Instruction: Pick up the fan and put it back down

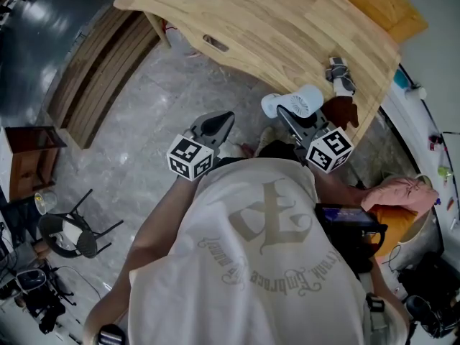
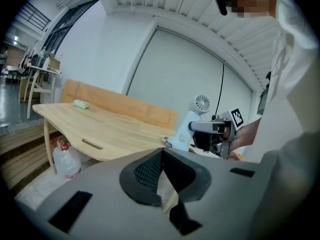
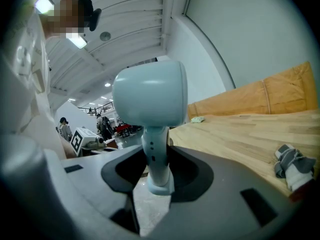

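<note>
Gripping a white fan by its handle, the right gripper is holding it in the air at the near edge of the wooden table. The left gripper, jaws closed together and empty, is hovering just beside it over the floor. Farther off, a grey cloth is lying on the tabletop.

The head view looks from above the person steeply down, past the white shirt, onto the wooden table in the upper part of the frame. The left gripper view sits just behind the left gripper and looks almost level toward the table's edge. The right gripper view is very near the fan and looks along the tabletop. All three views share the table and the fan.
</note>
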`<action>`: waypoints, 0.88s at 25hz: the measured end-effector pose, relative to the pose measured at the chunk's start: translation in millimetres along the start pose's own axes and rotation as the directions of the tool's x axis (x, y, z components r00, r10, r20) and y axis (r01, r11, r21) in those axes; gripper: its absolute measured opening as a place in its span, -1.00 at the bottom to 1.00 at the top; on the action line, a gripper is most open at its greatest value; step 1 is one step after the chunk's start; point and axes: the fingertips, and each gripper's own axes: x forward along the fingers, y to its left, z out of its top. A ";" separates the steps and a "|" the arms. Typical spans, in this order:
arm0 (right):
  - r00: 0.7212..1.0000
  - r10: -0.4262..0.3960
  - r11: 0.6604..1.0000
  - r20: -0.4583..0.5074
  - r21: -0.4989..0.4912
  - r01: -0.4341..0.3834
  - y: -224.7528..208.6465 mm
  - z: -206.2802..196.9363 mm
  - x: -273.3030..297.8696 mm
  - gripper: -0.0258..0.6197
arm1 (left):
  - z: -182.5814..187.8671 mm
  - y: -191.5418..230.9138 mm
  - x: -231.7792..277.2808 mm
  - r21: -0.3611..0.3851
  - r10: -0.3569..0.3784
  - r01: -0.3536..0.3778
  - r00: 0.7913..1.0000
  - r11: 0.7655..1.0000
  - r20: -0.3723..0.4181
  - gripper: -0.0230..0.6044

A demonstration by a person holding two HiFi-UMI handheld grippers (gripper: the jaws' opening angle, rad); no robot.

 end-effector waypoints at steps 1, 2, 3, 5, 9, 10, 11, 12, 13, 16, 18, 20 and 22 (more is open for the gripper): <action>1.000 -0.001 1.000 0.000 -0.001 0.001 -0.4 0.1 0.6 -0.45 | -0.7 1.2 0.7 -0.004 0.002 -0.002 1.000 1.000 0.000 -0.89; 1.000 -0.001 1.000 -0.001 -0.003 0.001 -0.5 0.2 1.0 -0.45 | -1.4 2.0 1.0 -0.005 0.003 -0.003 1.000 1.000 -0.002 -0.89; 1.000 -0.001 1.000 -0.002 -0.004 0.001 -0.2 0.3 1.1 -0.45 | -1.9 2.1 0.9 -0.005 0.003 -0.003 1.000 1.000 -0.005 -0.89; 1.000 -0.003 1.000 -0.007 -0.006 0.003 0.2 0.7 0.4 -0.45 | -1.4 1.1 -0.2 -0.003 0.003 -0.003 1.000 1.000 -0.007 -0.89; 1.000 -0.022 1.000 -0.014 -0.015 0.022 2.0 4.0 -1.4 -0.45 | 0.8 1.0 -5.7 -0.013 -0.008 0.008 1.000 1.000 0.002 -0.89; 1.000 -0.027 0.999 -0.013 -0.019 0.027 3.3 4.5 1.1 -0.45 | 1.0 4.0 -8.8 -0.013 -0.011 0.011 1.000 1.000 0.002 -0.89; 1.000 -0.027 0.999 -0.013 -0.024 0.027 4.5 5.0 6.2 -0.45 | 2.0 8.8 -12.6 -0.011 -0.008 0.008 1.000 1.000 0.005 -0.89; 1.000 -0.022 0.999 -0.012 -0.031 0.021 5.2 6.3 12.8 -0.45 | 4.1 14.0 -15.7 -0.008 -0.001 0.001 1.000 1.000 0.009 -0.89; 1.000 -0.012 0.999 -0.009 -0.040 0.011 5.2 8.5 18.7 -0.45 | 6.6 18.0 -17.0 -0.006 0.009 -0.009 1.000 1.000 0.014 -0.89; 1.000 0.005 0.998 -0.014 -0.056 -0.005 2.6 14.4 18.9 -0.45 | 7.9 17.5 -9.8 -0.006 0.027 -0.027 0.999 1.000 0.019 -0.89; 1.000 0.000 0.998 -0.016 -0.068 -0.001 0.2 19.3 13.7 -0.45 | 4.1 10.4 -1.5 -0.007 0.018 -0.018 1.000 1.000 0.011 -0.89; 1.000 0.002 0.996 -0.008 -0.084 -0.002 1.1 26.7 12.8 -0.45 | 3.5 5.2 2.0 -0.006 0.008 -0.008 1.000 1.000 0.008 -0.89; 1.000 0.007 0.995 0.002 -0.095 -0.007 3.3 32.9 14.4 -0.45 | 4.3 2.4 1.5 -0.002 0.003 -0.003 1.000 1.000 0.007 -0.89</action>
